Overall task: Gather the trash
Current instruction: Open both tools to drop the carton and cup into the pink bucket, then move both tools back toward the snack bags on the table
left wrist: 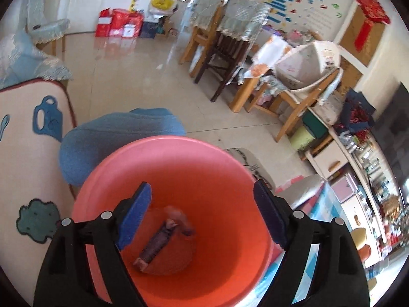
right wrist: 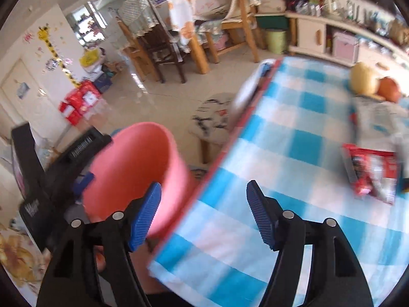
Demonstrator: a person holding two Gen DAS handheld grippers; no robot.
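A: What are the tongs doing?

B: The left gripper (left wrist: 202,217) stands wide over the mouth of the pink bucket (left wrist: 163,158), with nothing between its pads. The right gripper (right wrist: 204,212) is wide too and holds nothing; it hangs over the near edge of the checked tablecloth (right wrist: 301,153), just beside the bucket.

A: And the trash?

B: One dark wrapper (left wrist: 157,245) lies on the bucket's bottom, with a blurred pinkish scrap (left wrist: 179,217) next to it; I cannot tell what that scrap is. One red snack packet (right wrist: 370,174) lies on the cloth, well to the right of the bucket.

A: So which step is this?

B: I judge a drop into the bucket is done, and the packet is next. The right gripper would need to travel across the cloth, away from the bucket, and close on the packet's edge.

A: Counts?

B: Two grippers, one bucket, one wrapper, one scrap, one packet left.
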